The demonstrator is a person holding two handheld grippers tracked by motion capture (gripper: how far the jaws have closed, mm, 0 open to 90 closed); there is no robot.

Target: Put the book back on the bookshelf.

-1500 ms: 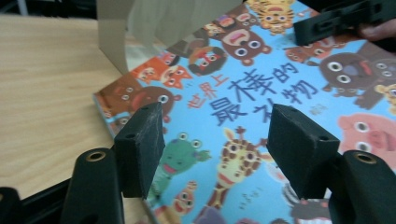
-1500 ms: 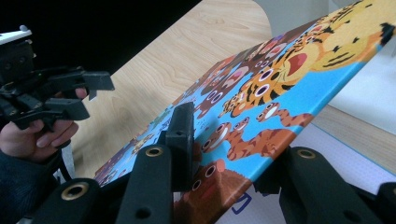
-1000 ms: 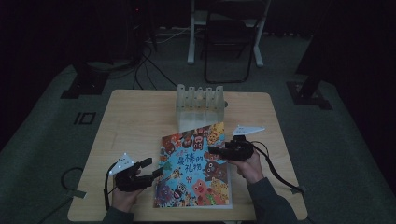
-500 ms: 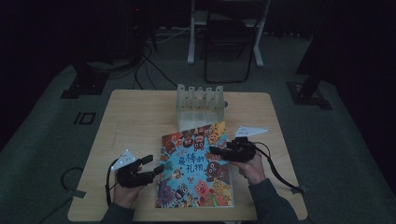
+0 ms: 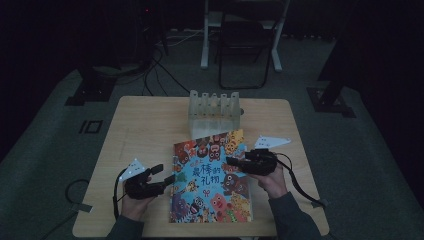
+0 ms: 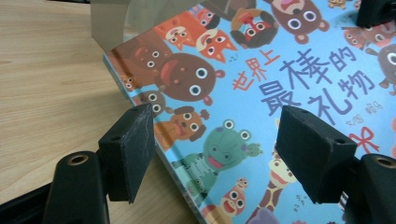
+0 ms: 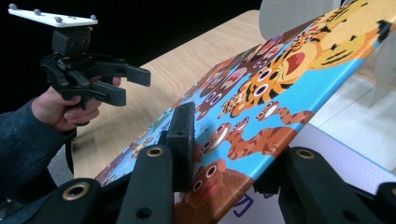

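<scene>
2 tools, 1 book, 1 rack on the wooden counter [image 5: 150,125]. Left tool [image 5: 162,175]: jaws wide, empty, at the left edge of the colourful animal-cover picture book [image 5: 210,180], near-centre. Right tool [image 5: 235,162] clamps the book's cover, lifting it. Clear plastic slotted rack [image 5: 214,106] at far centre; contents can't tell.
</scene>
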